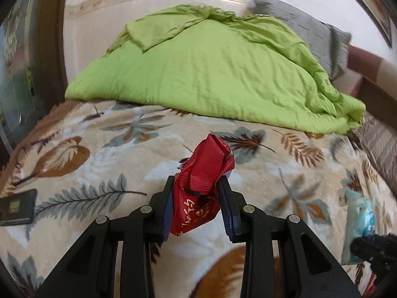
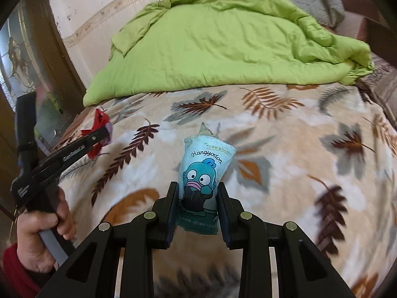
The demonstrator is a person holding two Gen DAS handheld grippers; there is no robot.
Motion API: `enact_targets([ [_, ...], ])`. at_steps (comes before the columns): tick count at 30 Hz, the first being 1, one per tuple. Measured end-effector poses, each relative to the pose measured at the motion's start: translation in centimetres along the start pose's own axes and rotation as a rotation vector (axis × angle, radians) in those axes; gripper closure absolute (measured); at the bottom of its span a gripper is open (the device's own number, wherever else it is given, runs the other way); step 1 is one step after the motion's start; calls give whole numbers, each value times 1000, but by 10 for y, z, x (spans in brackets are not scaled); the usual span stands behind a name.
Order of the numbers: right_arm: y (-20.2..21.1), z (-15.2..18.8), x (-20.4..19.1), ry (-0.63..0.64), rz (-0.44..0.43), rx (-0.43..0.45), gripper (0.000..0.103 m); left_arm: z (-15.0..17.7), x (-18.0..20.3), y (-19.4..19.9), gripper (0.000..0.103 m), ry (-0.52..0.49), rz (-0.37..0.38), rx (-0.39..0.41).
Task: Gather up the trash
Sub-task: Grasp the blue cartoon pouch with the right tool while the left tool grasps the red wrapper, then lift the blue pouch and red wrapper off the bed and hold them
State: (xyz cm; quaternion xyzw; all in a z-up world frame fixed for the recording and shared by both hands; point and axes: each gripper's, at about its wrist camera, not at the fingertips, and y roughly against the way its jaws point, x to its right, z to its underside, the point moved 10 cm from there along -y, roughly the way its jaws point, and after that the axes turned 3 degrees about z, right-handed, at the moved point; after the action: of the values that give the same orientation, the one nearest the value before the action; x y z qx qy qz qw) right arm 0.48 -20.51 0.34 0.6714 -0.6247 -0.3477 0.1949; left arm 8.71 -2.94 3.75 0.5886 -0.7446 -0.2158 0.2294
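A crumpled red wrapper (image 1: 208,164) with gold writing sticks up between the blue pads of my left gripper (image 1: 197,181), which is shut on it above the bed. In the right wrist view my right gripper (image 2: 197,186) is shut on a pale blue tissue pack (image 2: 206,159) printed with a cartoon fish face and "Hangyodon". That view also shows the left gripper (image 2: 104,134) at the left, held by a hand (image 2: 42,228) in a red sleeve, with the red wrapper (image 2: 99,119) in its tips. The tissue pack (image 1: 357,213) appears at the right edge of the left wrist view.
A leaf-patterned fleece blanket (image 1: 99,154) covers the bed. A bunched green quilt (image 1: 211,69) lies across its far half, with a grey blanket (image 1: 310,27) behind it. A dark flat device (image 1: 17,207) rests at the bed's left edge. A glazed wooden door (image 2: 27,57) stands left.
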Motion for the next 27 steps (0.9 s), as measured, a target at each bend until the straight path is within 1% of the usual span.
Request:
enact_targets([
  [6,42,27,18,-11,16,48,71,20,21,44,71,-57,31,19],
  [8,54,33,22,-45,-11,57,71,28,29,61,71,-78,43,23],
  [10,64,36,24,-59,-17,78,71,38,36,75,71,-100,47,21],
  [14,79,41,19,-34,-14,120,71,66,51,105,71,-152,56,18],
  [16,85,44,14,-9,-11,137,71,78,55,114,71,-156,63,15],
  [17,86,44,11,2,-8,144,71,82,56,116,71,-156,66,10],
  [20,89,46,8,23,-2,157,71,91,60,114,71,-182,38,3],
  [24,89,47,11,1,-12,154,71,91,58,113,71,-213,-8,21],
  [27,90,46,12,7,-5,157,71,91,57,108,71,-210,-14,20],
])
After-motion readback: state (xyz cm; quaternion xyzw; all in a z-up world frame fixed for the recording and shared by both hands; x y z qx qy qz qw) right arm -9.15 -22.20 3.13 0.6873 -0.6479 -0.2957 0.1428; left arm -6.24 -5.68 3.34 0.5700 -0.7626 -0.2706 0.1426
